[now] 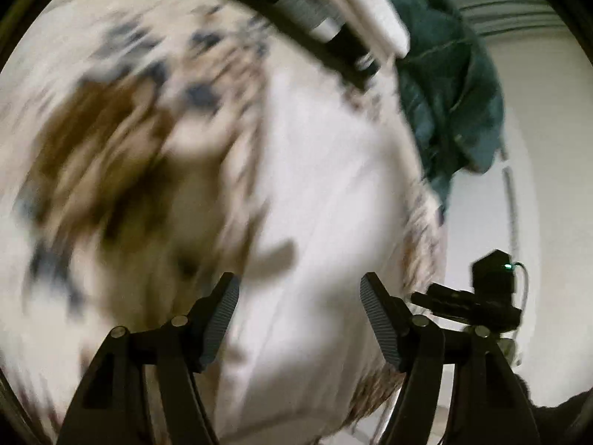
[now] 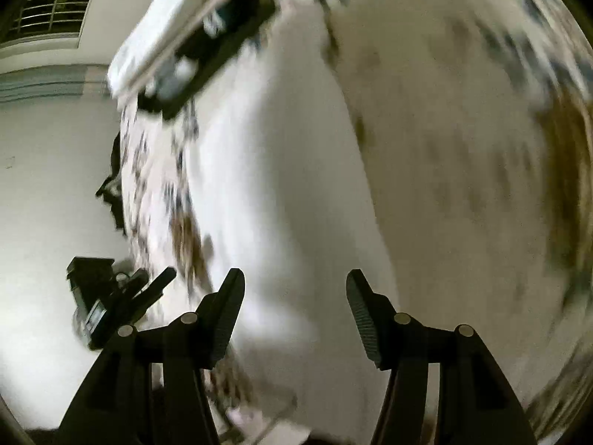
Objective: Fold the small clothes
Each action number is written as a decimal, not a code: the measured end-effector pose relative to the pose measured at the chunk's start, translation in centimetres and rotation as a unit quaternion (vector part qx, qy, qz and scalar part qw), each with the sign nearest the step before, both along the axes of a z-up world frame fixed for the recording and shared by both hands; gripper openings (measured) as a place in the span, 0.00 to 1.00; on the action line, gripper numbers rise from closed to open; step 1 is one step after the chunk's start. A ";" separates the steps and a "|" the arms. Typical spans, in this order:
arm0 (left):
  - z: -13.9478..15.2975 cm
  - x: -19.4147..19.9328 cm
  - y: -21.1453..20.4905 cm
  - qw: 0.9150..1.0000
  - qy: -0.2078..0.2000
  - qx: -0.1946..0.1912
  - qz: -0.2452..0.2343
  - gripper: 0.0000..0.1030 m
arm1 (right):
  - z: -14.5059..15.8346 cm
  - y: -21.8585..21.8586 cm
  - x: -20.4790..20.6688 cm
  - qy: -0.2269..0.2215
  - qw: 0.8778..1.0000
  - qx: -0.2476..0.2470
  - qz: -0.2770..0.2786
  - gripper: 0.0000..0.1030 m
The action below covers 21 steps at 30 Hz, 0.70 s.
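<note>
A white garment [image 1: 326, 193] lies on a patterned bedsheet [image 1: 111, 141] with brown and dark blotches. Both views are blurred by motion. My left gripper [image 1: 299, 289] is open and empty just above the white garment. My right gripper [image 2: 295, 285] is open and empty over the same white garment [image 2: 281, 170]. The other gripper shows at the right edge of the left wrist view [image 1: 478, 300] and at the left edge of the right wrist view [image 2: 115, 296].
A dark green garment [image 1: 448, 74] lies at the far right of the bed. A black tray with white folded items [image 1: 326, 18] sits at the far end, also seen in the right wrist view [image 2: 192, 44]. A white wall and a barred window [image 2: 55, 3] lie beyond.
</note>
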<state>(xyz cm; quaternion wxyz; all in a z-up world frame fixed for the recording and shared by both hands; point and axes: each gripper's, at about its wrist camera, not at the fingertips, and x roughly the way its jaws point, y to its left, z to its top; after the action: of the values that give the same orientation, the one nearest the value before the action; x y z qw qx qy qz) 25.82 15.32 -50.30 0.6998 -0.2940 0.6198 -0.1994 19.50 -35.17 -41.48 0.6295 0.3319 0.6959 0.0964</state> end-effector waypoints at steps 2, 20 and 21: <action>-1.2 -4.9 0.2 0.999 0.042 0.022 0.021 0.64 | -0.9 -0.9 -5.7 0.033 0.999 -0.011 -0.010 0.58; -2.8 -17.9 -3.8 0.992 0.028 0.109 0.061 0.05 | -6.6 4.1 -21.9 0.069 0.992 -0.092 -0.057 0.06; -2.6 -18.1 -3.2 0.992 0.029 0.103 0.067 0.05 | -6.2 4.5 -22.2 0.066 0.992 -0.100 -0.047 0.05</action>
<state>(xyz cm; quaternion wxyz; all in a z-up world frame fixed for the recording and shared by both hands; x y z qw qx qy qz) 7.71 12.16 -52.88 0.7196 -0.2667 0.6363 -0.0786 -2.70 -30.71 -47.70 0.6161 0.3052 0.7257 -0.0252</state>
